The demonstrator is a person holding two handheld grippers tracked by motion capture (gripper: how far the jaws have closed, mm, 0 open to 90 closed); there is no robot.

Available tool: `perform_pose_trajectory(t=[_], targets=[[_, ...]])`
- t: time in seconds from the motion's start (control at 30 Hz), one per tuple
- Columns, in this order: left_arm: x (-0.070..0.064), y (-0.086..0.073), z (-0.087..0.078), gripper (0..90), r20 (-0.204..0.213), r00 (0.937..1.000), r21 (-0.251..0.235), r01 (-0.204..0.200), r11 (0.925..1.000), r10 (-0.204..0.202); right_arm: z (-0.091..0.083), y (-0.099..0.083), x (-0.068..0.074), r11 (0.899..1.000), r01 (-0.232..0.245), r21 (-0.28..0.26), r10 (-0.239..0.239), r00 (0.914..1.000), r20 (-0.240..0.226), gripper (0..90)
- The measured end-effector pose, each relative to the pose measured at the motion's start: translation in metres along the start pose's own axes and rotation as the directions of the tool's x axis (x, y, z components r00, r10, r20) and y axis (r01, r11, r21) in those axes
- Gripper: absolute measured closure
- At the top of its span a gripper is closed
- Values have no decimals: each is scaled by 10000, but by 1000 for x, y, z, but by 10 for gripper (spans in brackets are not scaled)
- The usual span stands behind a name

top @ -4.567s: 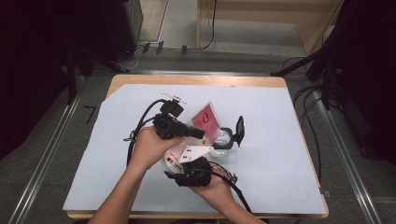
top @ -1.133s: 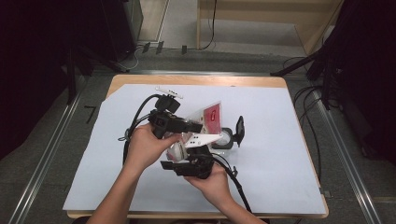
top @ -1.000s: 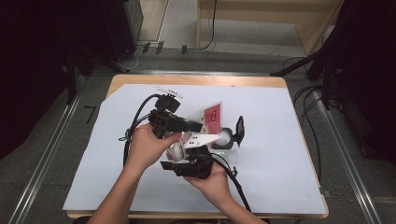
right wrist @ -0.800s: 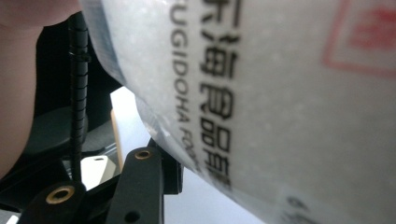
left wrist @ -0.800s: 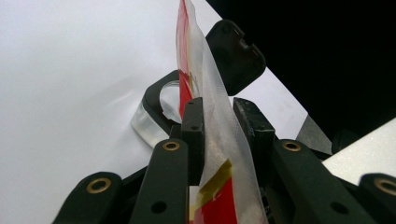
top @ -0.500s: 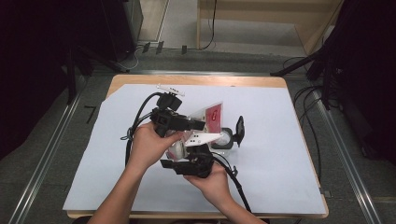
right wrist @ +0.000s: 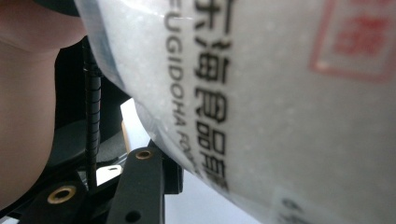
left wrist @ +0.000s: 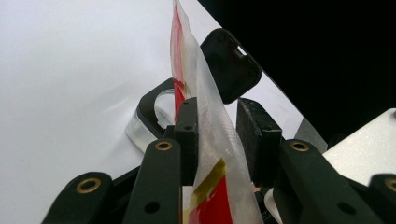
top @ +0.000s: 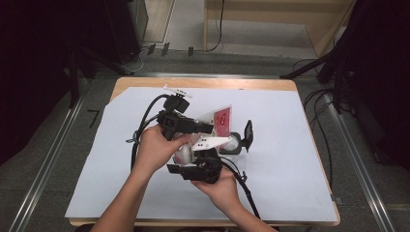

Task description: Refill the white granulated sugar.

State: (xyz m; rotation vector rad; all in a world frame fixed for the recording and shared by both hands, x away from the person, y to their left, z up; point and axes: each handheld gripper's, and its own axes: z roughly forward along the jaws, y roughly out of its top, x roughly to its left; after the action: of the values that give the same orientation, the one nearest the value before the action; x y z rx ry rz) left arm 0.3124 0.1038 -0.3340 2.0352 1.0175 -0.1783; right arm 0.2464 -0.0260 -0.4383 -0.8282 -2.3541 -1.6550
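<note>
Above the middle of the table, a food pouch [top: 218, 124] is held up between two hand-held grippers.

The pouch is translucent white plastic with a red panel and a yellow strip on one face, and black printed lettering with a faint red stamp on the other [right wrist: 280, 93]. In the left gripper view its thin edge [left wrist: 205, 107] stands upright between the two black jaws, lying against the left pad with a gap to the right one, so the left gripper [top: 205, 128] is parted, not clenched on it. The right gripper [top: 176, 169] sits below the pouch, nearer the table's front edge; whether its jaws grip cannot be told. Just behind the pouch, a clear container with a black flip-up lid [top: 241, 140] rests on the white sheet [top: 290, 145] covering the table [top: 203, 83].
</note>
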Motion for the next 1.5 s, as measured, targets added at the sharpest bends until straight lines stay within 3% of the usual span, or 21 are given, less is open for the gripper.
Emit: perform_pose_trajectory(t=[0.23,0.43,0.73,0.8,0.97,1.13,1.23,1.5], targets=[[4,2,0,722,166,9997,27,196,9998,-197,1,2,2,9989,371,292,-377,9991,205,620],[5,5,0,718,219,9990,144,377,9992,-380,1,3,2,9991,346,240,-352,9991,254,625],[1,12,-1,719,89,9996,231,266,9994,-268,0,8,3,9995,308,64,-309,9994,170,588],[0,13,-2,723,-37,9999,373,154,9992,-153,1,8,3,9995,320,72,-322,9993,180,622],[2,10,-2,724,59,9999,211,156,9997,-158,4,6,4,9989,464,109,-468,9979,439,633],[3,10,-2,711,151,9996,174,218,9996,-220,3,6,5,9995,318,23,-319,9984,467,635],[3,12,-1,714,84,9999,243,66,9997,-68,3,7,4,9996,273,-3,-272,9985,467,635],[0,18,2,722,11,9999,494,120,9987,-121,0,9,2,9998,210,-69,-208,9991,371,632]])
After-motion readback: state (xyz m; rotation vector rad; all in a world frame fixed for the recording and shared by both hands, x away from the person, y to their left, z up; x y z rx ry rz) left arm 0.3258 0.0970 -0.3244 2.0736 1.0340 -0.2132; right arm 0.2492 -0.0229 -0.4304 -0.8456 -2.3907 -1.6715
